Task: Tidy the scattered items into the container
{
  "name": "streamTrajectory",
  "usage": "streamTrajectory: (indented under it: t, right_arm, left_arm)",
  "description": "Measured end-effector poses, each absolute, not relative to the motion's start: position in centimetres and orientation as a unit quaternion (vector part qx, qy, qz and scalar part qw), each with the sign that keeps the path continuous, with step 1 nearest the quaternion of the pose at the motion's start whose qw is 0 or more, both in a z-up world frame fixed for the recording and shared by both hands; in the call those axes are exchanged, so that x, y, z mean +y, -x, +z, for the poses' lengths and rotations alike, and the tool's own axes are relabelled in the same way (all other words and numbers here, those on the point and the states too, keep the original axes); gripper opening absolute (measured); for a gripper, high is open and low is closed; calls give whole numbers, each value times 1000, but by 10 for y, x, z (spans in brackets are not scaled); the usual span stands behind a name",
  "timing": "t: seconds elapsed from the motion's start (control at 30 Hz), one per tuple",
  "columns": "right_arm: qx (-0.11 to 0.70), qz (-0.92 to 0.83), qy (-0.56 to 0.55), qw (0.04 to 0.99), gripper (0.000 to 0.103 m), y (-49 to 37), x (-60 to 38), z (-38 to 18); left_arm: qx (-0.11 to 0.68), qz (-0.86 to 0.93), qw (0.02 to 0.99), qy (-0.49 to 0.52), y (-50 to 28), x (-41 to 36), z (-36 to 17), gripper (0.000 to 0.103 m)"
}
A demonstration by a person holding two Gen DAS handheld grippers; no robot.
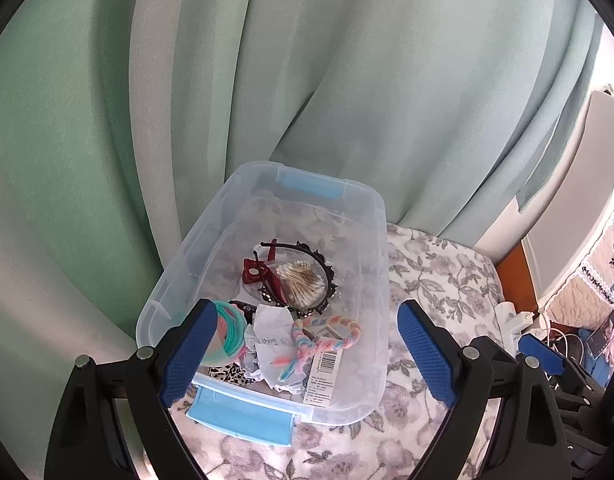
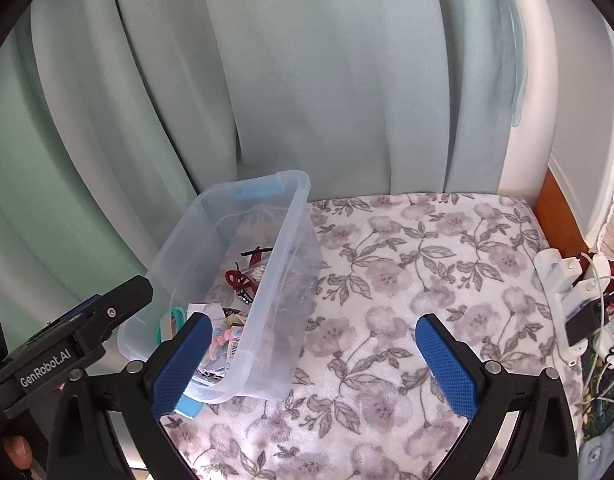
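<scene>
Floral fleece blanket (image 2: 387, 280) lies bare between the right gripper (image 2: 315, 364) fingers; both grippers (image 1: 307, 354) gape empty above the clear plastic container (image 1: 381, 280). Confirm nothing remains outside.

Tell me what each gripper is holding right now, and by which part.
Nothing is held. The left gripper and the right gripper both stand open and empty; the small items lie inside the clear box.

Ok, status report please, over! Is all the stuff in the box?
Both grippers, left and right, open, empty. Items all inside clear container. Floral blanket bare, nothing blocking.
</scene>
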State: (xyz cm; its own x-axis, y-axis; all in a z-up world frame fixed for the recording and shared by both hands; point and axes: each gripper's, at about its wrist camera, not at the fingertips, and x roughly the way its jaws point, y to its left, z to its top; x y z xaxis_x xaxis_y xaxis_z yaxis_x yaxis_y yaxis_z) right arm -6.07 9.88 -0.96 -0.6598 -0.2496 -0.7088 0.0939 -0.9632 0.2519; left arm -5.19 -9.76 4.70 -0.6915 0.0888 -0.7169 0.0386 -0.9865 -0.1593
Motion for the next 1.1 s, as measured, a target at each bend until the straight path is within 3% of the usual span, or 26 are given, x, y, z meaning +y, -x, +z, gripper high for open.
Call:
streamTrajectory:
  t: [1.1]
  right_arm:
    - [-102, -897, -429, 31, 103, 23, 137, 2]
  left_arm:
    - [7, 902, 18, 431, 28, -52, 52, 92]
